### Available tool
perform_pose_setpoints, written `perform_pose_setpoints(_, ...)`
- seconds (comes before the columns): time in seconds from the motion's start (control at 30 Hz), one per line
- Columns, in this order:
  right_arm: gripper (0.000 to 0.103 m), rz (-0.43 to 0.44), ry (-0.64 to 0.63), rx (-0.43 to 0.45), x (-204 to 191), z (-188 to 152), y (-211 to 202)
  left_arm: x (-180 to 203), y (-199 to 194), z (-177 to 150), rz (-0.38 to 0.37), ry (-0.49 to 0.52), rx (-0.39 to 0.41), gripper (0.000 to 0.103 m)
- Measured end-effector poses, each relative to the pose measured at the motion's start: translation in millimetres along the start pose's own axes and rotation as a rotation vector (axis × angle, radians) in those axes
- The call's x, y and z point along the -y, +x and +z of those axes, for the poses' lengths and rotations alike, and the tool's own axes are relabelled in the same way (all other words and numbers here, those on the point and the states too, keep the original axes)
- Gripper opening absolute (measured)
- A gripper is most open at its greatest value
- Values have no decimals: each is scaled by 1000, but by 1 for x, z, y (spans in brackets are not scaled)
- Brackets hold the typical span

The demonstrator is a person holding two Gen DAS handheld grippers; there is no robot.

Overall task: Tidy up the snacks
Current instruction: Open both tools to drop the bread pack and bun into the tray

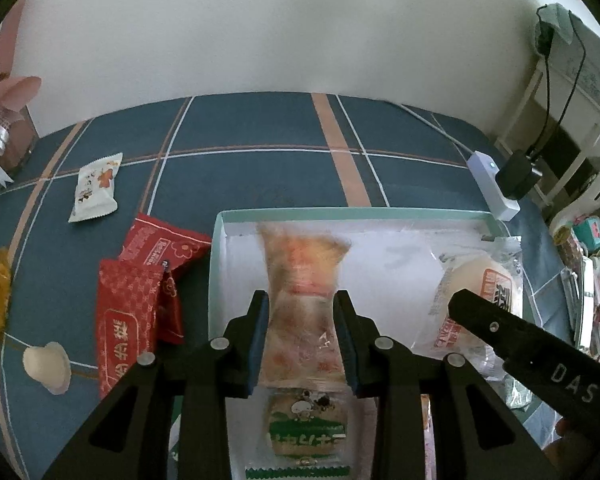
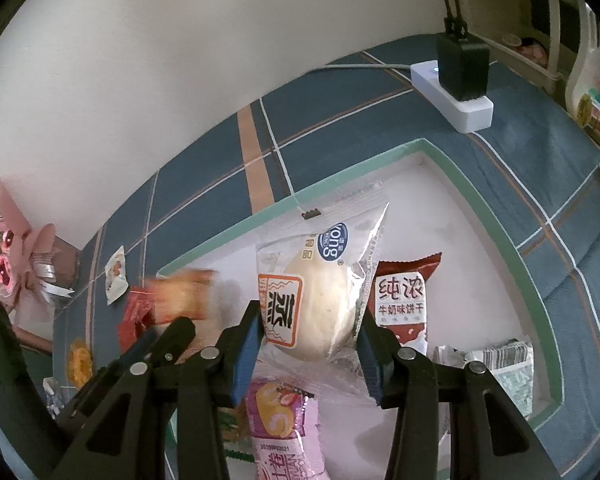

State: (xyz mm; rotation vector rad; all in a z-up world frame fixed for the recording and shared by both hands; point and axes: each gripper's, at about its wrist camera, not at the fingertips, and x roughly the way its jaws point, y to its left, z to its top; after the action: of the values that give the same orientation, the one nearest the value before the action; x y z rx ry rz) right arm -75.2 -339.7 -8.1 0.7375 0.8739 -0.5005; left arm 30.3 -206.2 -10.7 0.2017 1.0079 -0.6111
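Lengthwise, away from each camera, left tongs (image 1: 302, 334) pinch a blurred packet (image 1: 302, 280), right tongs (image 2: 310, 354) a bun packet (image 2: 320, 300).

Box (image 1: 216, 264) on the checked cloth (image 1: 260, 176), near the front of the table. Inside it, left wrist view: a blurred clear-wrapped snack (image 1: 302, 280) held above the floor of the box between the left gripper (image 1: 302, 336) pads; a biscuit pack (image 1: 306, 428) beneath it at the near edge; a bun packet (image 1: 480, 292) to the right. Right wrist view: the bun packet (image 2: 320, 300) sits between the right gripper (image 2: 308, 354) pads, a milk-biscuit pack (image 2: 404, 300) just right of it, a roll-cake pack (image 2: 282, 432) in front. Left of the box, on the cloth: two wafer packs (image 1: 140, 296), overlapping; a small sachet (image 1: 96, 188) behind them. Power strip (image 2: 452, 96) behind the box, right, carrying a plugged-in adapter (image 2: 462, 68).
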Motion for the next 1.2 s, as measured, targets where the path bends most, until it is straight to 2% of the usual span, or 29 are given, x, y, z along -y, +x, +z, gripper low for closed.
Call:
perform_pose_setpoints(0.1,49,1,7,1,1,2,-2,2,-6,1,-2,14,6,34)
perform_pose_setpoints(0.23,49,3,7,4,1,3,-9,3,-14,4,26,19,-5,44)
perform_pose_setpoints(0.3,51,-23,4,-5,-2,3,-14,1,-18,5,48,12,-25,46)
perform_pose_setpoints(0.5,65,-99,-37,-31,-7,1,-22,-16,-27,7,126,-55,-109,56)
perform_pose_setpoints(0.57,75,-117,-56,-37,-11,-1,-24,-22,-30,6,150,-71,-118,60)
perform_pose_setpoints(0.63,81,-131,-83,-41,-17,-4,-25,-30,-35,5,172,-89,-116,69)
perform_pose_setpoints(0.73,86,-136,-116,-41,-24,-8,-27,-41,-44,4,194,-125,-107,76)
perform_pose_setpoints(0.87,92,-151,-150,-38,-33,-13,-29,-58,-54,2,242,-161,-89,80)
perform_pose_setpoints(1.1,93,-150,-213,-51,-55,-28,-30,-82,-71,-6,320,-154,-69,85)
perform_pose_setpoints(1.2,93,-124,-229,-78,-66,-37,-28,-89,-78,-9,346,-148,-60,92)
